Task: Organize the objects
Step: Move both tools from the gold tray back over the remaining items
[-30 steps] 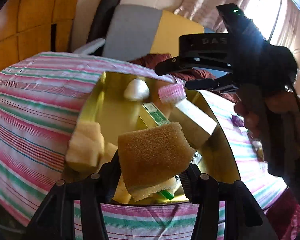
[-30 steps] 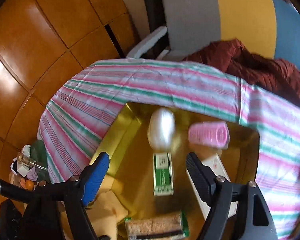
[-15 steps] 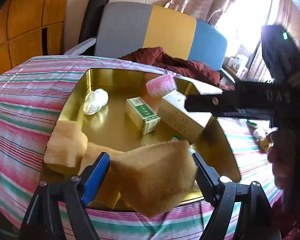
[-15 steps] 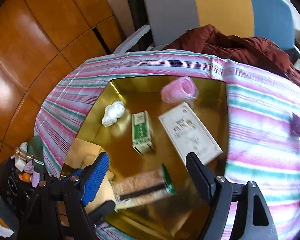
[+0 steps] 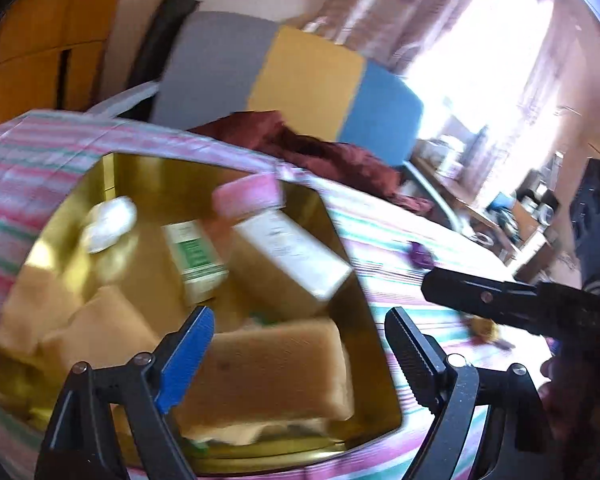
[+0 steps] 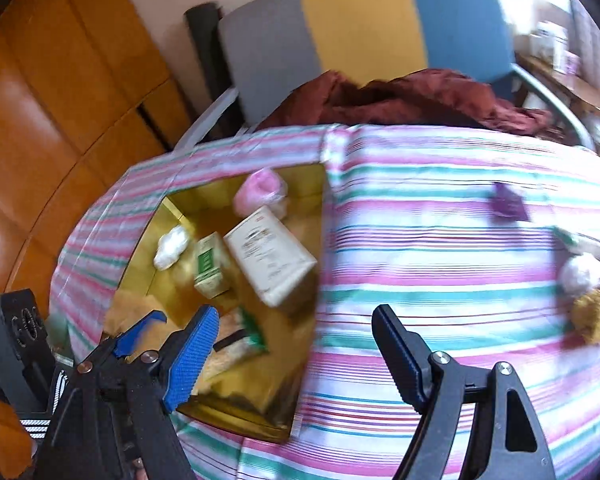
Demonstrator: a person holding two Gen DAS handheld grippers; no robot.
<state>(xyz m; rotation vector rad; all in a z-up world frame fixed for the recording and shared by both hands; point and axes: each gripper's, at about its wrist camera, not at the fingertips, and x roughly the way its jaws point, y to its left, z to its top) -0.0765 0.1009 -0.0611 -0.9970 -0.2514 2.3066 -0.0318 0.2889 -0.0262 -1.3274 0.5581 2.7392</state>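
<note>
Fingers on both of your tools are spread wide and grasp nothing: the left gripper (image 5: pixel 296 356) hangs over the near end of the gold tray (image 5: pixel 352 292), and the right gripper (image 6: pixel 296 356) sits over the striped cloth on the bench (image 6: pixel 440 248), just right of that tray.

The tan sponge (image 5: pixel 268 368) lies flat inside the tray against its near wall, directly beneath your left fingers (image 5: pixel 186 358), so that placement looks finished. Its long axis runs roughly across the tray, side to side in the left view.

Next, I'd judge, comes the loose clutter well to the right of the tray: a purple scrap (image 6: pixel 508 202), a white puff (image 6: pixel 580 274) and a mustard-yellow puff (image 6: pixel 594 312). Motion blur hides what they really are. Carry your right gripper further from the tray toward them, keep the fingers spread until one puff sits between them, then close gently, since they look soft.
</note>
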